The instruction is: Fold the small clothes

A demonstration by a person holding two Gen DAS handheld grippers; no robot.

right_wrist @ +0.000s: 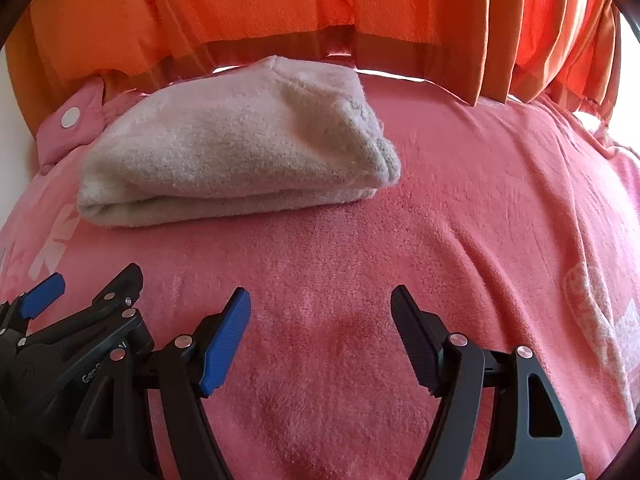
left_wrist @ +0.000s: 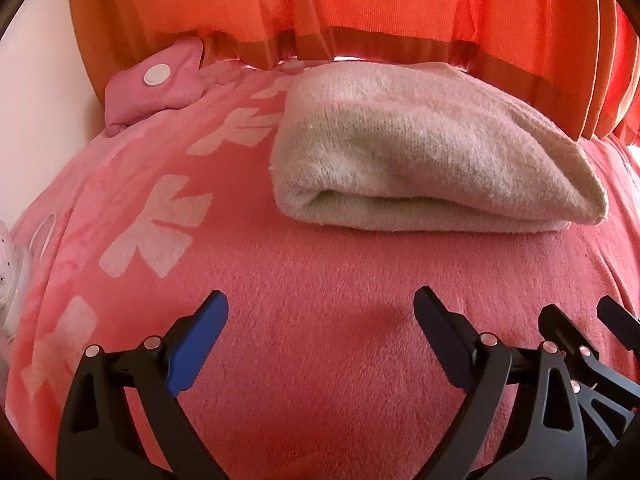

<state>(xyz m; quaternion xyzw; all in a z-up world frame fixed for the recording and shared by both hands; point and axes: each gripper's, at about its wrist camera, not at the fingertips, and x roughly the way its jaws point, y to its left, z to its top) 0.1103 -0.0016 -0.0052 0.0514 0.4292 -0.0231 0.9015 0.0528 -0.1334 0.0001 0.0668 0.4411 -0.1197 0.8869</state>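
A cream fleece garment (left_wrist: 432,152), folded into a thick bundle, lies on the pink plush blanket (left_wrist: 320,288) below the orange curtain (left_wrist: 360,4); the left gripper (left_wrist: 320,320) hovers near it, fingers wide apart and empty. In the right wrist view the same bundle (right_wrist: 240,152) sits ahead-left of the right gripper (right_wrist: 320,312), fingers likewise spread, gripping nothing.

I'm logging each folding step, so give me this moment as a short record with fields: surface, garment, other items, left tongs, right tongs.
surface: pink fleece blanket with pale flower prints along its left side
garment: cream fuzzy cloth, folded into a thick bundle, lying on the blanket, touched by neither tongs
other items: small pink pouch with a white round button, beside the cloth; orange curtain behind
left tongs: open, empty, over bare blanket short of the cloth
right tongs: open, empty, close beside the left
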